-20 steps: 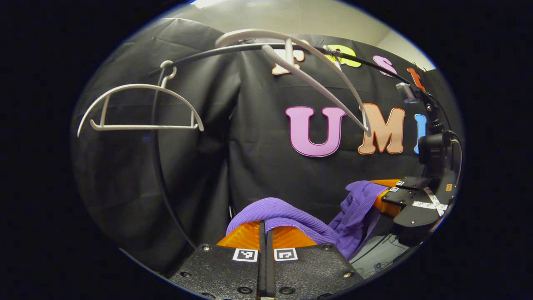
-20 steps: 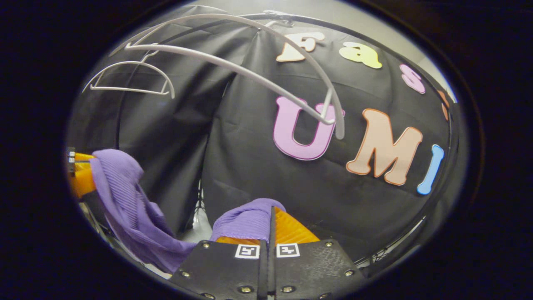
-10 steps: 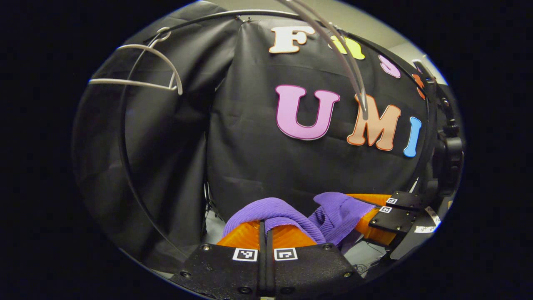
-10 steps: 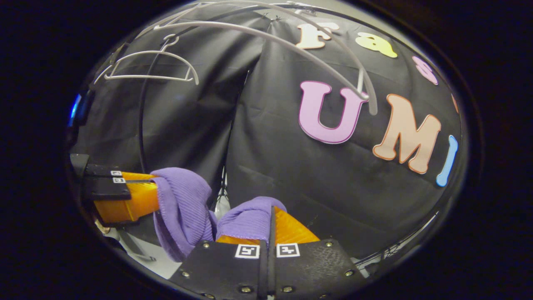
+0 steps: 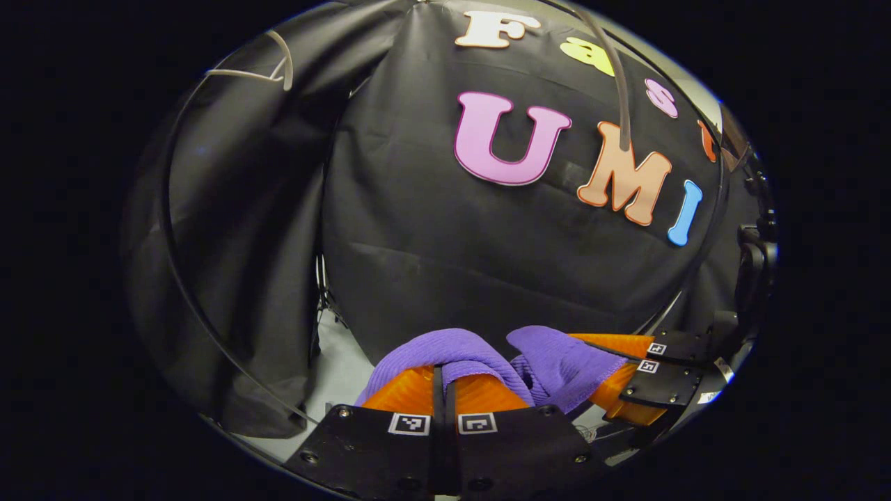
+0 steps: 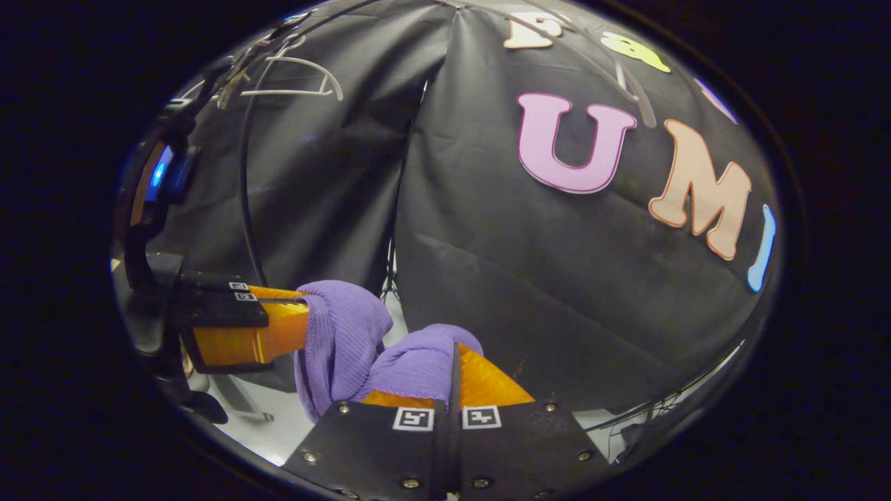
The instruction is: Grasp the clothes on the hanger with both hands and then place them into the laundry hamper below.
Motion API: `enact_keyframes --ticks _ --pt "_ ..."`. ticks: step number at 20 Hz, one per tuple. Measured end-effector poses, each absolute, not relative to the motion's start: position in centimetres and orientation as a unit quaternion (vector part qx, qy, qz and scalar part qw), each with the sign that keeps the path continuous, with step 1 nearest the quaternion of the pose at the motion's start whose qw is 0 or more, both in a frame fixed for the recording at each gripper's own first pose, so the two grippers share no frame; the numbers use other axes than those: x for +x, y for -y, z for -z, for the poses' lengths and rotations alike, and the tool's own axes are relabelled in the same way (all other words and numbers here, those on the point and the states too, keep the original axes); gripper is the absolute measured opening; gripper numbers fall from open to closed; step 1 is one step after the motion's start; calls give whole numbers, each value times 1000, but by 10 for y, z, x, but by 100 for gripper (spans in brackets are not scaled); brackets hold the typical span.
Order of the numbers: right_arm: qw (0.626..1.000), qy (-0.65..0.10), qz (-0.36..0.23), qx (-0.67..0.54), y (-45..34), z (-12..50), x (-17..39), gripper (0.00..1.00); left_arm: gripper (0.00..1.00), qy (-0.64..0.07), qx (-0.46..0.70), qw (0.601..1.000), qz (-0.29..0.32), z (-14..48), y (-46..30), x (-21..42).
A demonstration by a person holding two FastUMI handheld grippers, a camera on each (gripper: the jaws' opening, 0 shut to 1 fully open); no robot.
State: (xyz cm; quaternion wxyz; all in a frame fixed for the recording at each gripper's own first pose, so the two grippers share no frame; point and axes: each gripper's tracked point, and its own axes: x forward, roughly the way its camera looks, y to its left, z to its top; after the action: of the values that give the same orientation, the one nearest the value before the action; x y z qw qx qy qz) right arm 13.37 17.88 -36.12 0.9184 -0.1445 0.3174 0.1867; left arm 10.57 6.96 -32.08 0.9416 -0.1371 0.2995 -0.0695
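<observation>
- We have the purple garment (image 5: 459, 351) pinched in the left claw (image 5: 440, 379), whose two fingers are pressed together on a fold of the ribbed cloth.
- The right claw (image 6: 454, 372) is likewise pressed together on another fold of the same garment (image 6: 418, 362), so the cloth is bunched between the two claws, which sit just beside each other.
- In the left gripper view the right claw (image 5: 626, 365) shows at the lower right with cloth wrapped over its tips; in the right gripper view the left claw (image 6: 278, 323) shows at the left, cloth hanging off its end.
- The garment is off the hangers: one pale hanger (image 6: 292, 73) hangs bare high up on the dark rail (image 6: 245, 181), and a thin pale bar (image 5: 619, 90), which looks like part of another hanger, crosses the top of the left gripper view.
- We judge the step in hand to be the lowering into the laundry hamper, which we cannot see from here.
- To do it well, we keep both pinches firm and the claws level with each other, so neither fold slips out early.
- We bring the bundle straight down, well clear of the rail and the booth's cloth wall.
- We release only once the hanging tail is inside the hamper's rim, so nothing drapes over its edge.
</observation>
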Motion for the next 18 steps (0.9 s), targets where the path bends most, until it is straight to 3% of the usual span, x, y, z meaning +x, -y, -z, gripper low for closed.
enact_keyframes --ticks 18 --pt "872 -448 -160 -117 -153 438 80 1 1 -440 -154 879 103 403 -42 72"
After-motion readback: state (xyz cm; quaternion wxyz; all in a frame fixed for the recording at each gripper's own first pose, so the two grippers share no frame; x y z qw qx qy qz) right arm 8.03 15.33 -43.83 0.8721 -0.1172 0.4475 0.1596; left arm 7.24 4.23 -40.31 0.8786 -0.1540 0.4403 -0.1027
